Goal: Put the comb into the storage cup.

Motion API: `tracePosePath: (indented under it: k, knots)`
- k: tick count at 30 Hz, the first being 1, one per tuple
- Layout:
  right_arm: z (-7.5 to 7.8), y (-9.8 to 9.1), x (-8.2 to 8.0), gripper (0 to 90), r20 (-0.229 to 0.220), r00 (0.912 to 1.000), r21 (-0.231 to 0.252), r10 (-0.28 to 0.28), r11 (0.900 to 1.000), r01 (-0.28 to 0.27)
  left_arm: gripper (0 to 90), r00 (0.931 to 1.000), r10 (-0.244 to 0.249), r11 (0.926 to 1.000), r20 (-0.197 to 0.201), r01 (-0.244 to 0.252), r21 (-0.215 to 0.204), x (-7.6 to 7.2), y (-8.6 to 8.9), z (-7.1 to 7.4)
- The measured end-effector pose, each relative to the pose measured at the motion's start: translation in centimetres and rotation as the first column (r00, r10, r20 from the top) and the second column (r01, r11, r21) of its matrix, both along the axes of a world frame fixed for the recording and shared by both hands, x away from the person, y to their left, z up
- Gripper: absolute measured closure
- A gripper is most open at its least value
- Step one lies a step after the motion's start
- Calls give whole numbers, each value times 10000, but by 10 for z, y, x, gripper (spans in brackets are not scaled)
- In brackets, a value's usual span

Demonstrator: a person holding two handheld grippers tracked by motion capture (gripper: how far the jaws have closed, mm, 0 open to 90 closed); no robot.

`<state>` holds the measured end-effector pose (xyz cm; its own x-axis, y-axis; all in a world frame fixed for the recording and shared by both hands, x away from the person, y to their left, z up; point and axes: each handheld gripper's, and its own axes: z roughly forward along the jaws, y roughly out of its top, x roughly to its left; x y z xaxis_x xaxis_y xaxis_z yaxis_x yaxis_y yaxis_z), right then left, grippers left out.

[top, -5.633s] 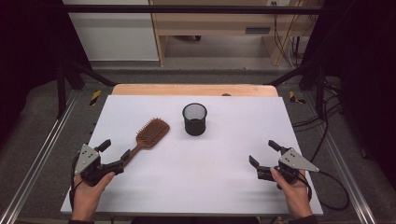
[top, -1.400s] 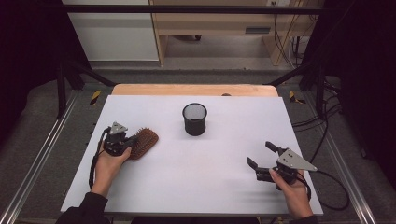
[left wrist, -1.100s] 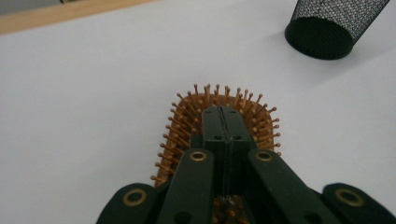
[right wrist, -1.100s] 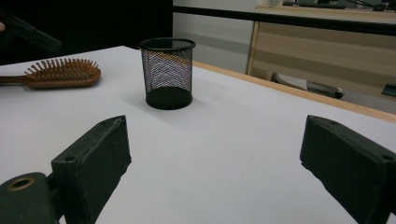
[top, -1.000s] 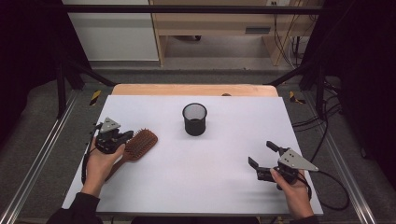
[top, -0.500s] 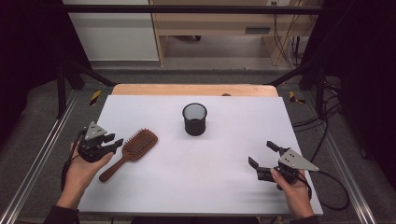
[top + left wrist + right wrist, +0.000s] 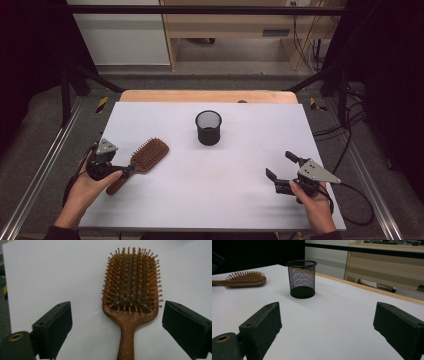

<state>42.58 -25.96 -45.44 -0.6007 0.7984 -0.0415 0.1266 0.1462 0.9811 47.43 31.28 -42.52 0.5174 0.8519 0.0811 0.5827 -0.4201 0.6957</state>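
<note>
A wooden paddle hairbrush lies bristles up on the white table top, at the left, with its handle pointing toward the person. My left gripper is open at the handle. In the left gripper view the brush lies straight ahead and its handle runs down between the wide-apart jaws of the left gripper. A black mesh cup stands upright at mid table. My right gripper is open and holds nothing near the front right. The right gripper view looks toward the cup and the brush.
A wooden strip runs along the table's far edge. Metal rails flank the table at left and right. Cables lie on the floor at the right. Bare white surface spreads between the cup and both grippers.
The left gripper came up to the brush and shifted it slightly, drew back to the left, and has now settled open around the handle. The right gripper has stayed put.
</note>
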Motion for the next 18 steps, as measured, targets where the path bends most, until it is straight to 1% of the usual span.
tracePosePath:
  k: [1, 3, 5, 8, 13, 15, 18]
  knots:
    - [0, 0, 0, 80, 2, 10000, 4, 0, 10000, 0, 49, 9997, -138, 9998, -195, 140, 106, 0, -1, -2]
    - [0, 0, 0, 80, 1, 10000, 3, 3, 10000, -3, 60, 9995, -224, 9995, -215, 229, 236, 0, -2, -4]
    - [0, 0, 0, 80, -1, 10000, 10, 4, 10000, -4, 54, 9992, -225, 9994, -344, 234, 244, 0, -2, -6]
    - [0, 0, 0, 80, 0, 10000, 2, -5, 10000, 5, 55, 9981, -283, 9987, -551, 305, 402, 1, -2, -9]
    - [0, 0, 0, 80, -4, 10000, 13, -6, 10000, 6, 55, 9926, -481, 9966, -1112, 552, 613, 2, -4, -16]
    - [0, -1, 0, 80, -3, 10000, 35, -15, 10000, 15, 58, 9914, -504, 9948, -1204, 606, 823, 3, -5, -18]
    - [0, 0, 0, 80, -9, 10000, 31, -11, 10000, 11, 75, 9888, -551, 9941, -1388, 673, 848, 4, -6, -20]
